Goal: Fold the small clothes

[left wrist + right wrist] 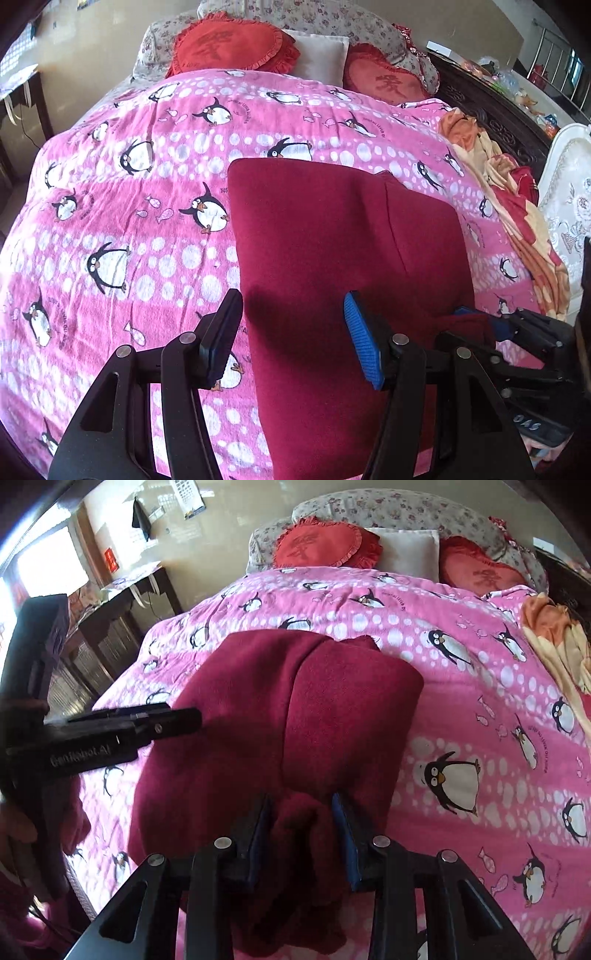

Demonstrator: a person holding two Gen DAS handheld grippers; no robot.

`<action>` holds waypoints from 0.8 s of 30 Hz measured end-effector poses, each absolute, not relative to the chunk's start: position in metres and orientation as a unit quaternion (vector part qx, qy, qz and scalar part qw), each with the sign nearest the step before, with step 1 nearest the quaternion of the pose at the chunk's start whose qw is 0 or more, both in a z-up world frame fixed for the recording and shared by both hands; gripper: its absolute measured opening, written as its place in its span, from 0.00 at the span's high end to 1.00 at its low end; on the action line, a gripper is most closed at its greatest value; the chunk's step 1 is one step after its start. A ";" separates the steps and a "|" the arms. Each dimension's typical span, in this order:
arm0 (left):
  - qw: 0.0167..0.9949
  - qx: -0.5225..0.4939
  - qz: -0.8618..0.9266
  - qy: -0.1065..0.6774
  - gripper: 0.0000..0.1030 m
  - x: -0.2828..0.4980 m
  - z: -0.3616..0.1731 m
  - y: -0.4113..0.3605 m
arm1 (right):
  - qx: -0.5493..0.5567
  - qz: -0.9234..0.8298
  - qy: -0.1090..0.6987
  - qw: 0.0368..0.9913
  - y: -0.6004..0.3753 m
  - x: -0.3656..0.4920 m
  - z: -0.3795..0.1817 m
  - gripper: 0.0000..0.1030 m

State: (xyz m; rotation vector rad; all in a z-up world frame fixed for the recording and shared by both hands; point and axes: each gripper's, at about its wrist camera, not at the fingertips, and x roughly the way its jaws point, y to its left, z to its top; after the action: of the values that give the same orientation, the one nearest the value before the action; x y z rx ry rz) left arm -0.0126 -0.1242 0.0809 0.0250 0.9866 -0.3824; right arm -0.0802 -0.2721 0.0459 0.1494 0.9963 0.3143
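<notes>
A dark red fleece garment (332,240) lies folded on the pink penguin blanket (129,221) that covers the bed. My left gripper (293,332) hovers open over the garment's near left edge, one finger above the blanket and the blue-padded finger (364,347) above the cloth, with nothing pinched. In the right wrist view the garment (295,709) shows a fold line down its middle. My right gripper (303,827) is shut on a bunched piece of its near edge. The left gripper (184,720) reaches in from the left, and the right gripper (480,321) shows with red cloth at lower right.
Two red heart cushions (236,44) and a white pillow (317,55) lie at the bed's far end. A crumpled orange and red blanket (517,206) runs along the right side, next to a dark carved bed frame (498,114). A dark desk (125,602) stands left of the bed.
</notes>
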 end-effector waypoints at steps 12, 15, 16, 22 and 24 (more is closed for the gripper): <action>0.885 0.039 -0.165 0.434 0.44 -0.040 0.107 -0.125 | 0.107 0.109 0.439 0.885 -0.275 -0.101 0.088 0.53; 0.890 0.038 -0.162 0.425 0.44 -0.046 0.114 -0.123 | 0.105 0.093 0.436 0.889 -0.275 -0.101 0.091 0.52; 0.891 0.037 -0.162 0.423 0.44 -0.048 0.116 -0.123 | 0.105 0.089 0.434 0.890 -0.274 -0.102 0.093 0.52; 0.897 0.039 -0.156 0.412 0.44 -0.058 0.126 -0.120 | 0.109 0.083 0.430 0.892 -0.267 -0.101 0.098 0.51; 0.899 0.037 -0.153 0.410 0.44 -0.060 0.128 -0.117 | 0.108 0.084 0.429 0.893 -0.265 -0.101 0.099 0.50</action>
State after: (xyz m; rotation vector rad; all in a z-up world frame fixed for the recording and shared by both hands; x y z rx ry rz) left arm -0.0595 -0.1172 0.1281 0.0757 0.8481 -0.3169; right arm -0.1010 -0.2649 0.0992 0.2247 0.8908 0.1734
